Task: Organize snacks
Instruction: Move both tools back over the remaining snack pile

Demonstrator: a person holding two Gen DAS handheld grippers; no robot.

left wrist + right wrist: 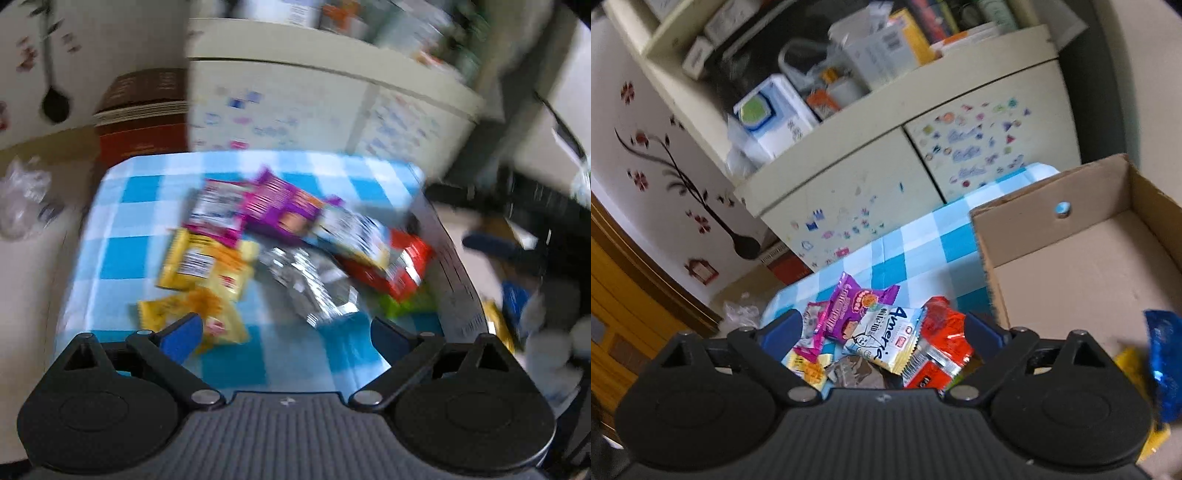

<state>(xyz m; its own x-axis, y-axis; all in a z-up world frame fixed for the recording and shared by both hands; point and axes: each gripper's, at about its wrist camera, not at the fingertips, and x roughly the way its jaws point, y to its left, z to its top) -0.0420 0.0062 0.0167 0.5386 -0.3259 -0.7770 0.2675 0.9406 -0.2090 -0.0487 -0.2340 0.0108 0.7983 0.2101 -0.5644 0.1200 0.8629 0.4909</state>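
Ahead of our left claw (284,334), whose blue fingers stand wide apart with nothing between them, we see bare blue-and-white checked cloth (122,221) directly in front and to the left. Beyond that strip the way is crowded: a yellow crinkled packet (221,321) touches the left finger, a silver foil packet (310,284) lies ahead, and a red wrapper (399,269) sits ahead to the right. Our right claw (882,328), also spread wide, looks over the same heap. To its right stands the open brown cardboard box (1015,229), its near wall a barrier, its floor mostly bare.
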